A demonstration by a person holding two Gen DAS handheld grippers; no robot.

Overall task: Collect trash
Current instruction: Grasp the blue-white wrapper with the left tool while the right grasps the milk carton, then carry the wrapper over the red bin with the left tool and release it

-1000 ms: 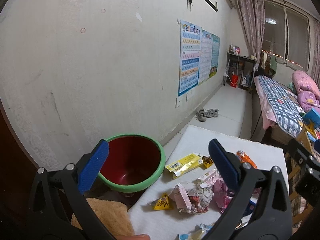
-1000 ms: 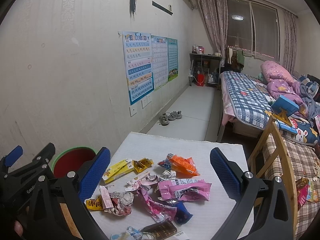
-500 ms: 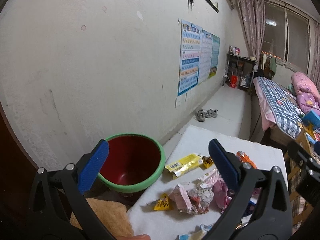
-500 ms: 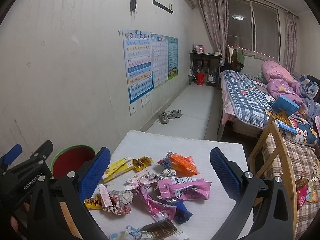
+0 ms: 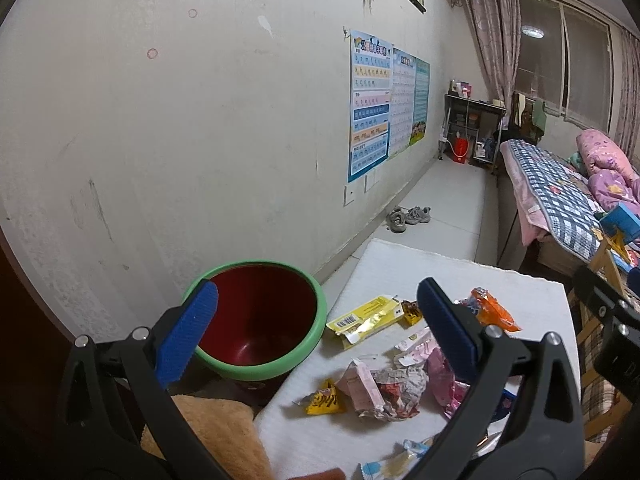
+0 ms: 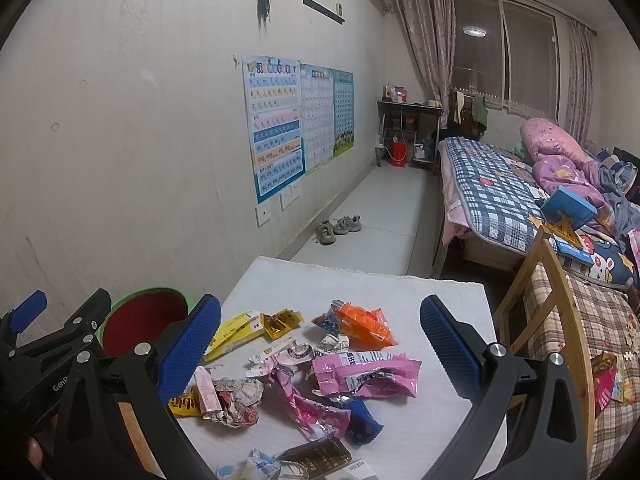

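Observation:
Snack wrappers lie scattered on a white table (image 6: 360,284): a yellow wrapper (image 5: 366,315) (image 6: 234,332), an orange packet (image 6: 366,322) (image 5: 494,314), a pink packet (image 6: 366,372), a crumpled foil wad (image 6: 234,398) (image 5: 394,392) and a small yellow sachet (image 5: 325,400). A red bin with a green rim (image 5: 260,322) (image 6: 148,316) stands left of the table. My left gripper (image 5: 318,330) hangs open over the bin's right edge and the wrappers, holding nothing. My right gripper (image 6: 320,346) is open above the wrapper pile, empty.
An orange towel (image 5: 212,432) lies by the table's near left corner. A wooden chair (image 6: 560,320) with a plaid cushion stands to the right, a bed (image 6: 500,192) behind it. Shoes (image 6: 338,228) sit on the floor by the wall with posters (image 6: 280,128).
Both views have shifted slightly; the right gripper has eased a little lower and nearer the wrappers. Both stay open and empty. Nothing on the table has moved.

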